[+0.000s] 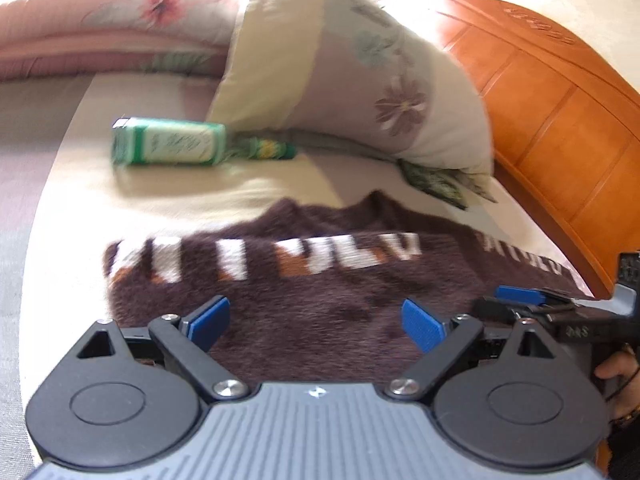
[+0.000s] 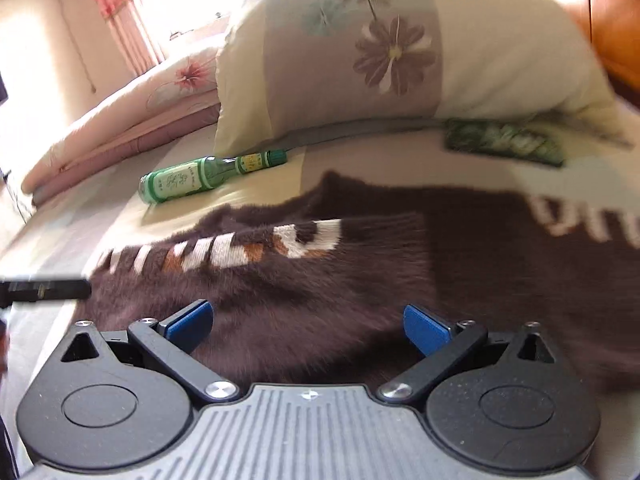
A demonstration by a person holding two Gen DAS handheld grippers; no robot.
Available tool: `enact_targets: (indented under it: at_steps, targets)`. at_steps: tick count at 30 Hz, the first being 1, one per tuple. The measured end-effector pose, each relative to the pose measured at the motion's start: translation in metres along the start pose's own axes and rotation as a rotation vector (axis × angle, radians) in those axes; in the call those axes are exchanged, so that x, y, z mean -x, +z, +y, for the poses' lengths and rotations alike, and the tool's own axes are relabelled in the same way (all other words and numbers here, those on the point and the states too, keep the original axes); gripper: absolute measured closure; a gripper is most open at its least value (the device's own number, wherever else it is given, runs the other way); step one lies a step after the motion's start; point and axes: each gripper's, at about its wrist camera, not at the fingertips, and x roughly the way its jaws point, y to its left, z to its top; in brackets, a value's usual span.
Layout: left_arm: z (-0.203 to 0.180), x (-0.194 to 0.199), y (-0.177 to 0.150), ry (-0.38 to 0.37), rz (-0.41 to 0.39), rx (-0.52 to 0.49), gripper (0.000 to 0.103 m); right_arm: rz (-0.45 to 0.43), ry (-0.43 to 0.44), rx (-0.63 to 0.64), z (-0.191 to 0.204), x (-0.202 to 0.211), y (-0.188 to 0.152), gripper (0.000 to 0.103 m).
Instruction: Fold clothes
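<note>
Brown fuzzy sweater [image 2: 320, 300], white lettering

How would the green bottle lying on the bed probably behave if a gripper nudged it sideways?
The green bottle lies on its side and looks rounded, so it would probably roll. The soft bed sheet may slow it. The pillow beside its cap would likely stop it.

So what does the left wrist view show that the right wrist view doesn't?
Only the left wrist view shows a long stretch of orange wooden headboard, the right gripper from the side, and a hand. Only the right wrist view shows the curtain and the whole green packet. Both share the brown sweater, green bottle, floral pillow, folded quilt, and open grippers; left gripper.
</note>
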Motion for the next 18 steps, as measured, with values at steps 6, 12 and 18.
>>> enact_targets:
  at_steps: [6,12,18]
  targets:
    - [-0.052,0.027,-0.004,-0.139,-0.041,-0.15,0.006,0.045,-0.013,0.129,0.013,0.074,-0.04,0.0]
    - [-0.102,0.003,-0.024,-0.225,0.071,-0.295,0.005,0.135,-0.072,0.185,0.02,0.078,-0.096,0.0]
    - [-0.121,-0.018,-0.037,-0.182,0.137,-0.362,0.005,0.153,-0.149,0.082,0.002,0.08,-0.132,0.0]
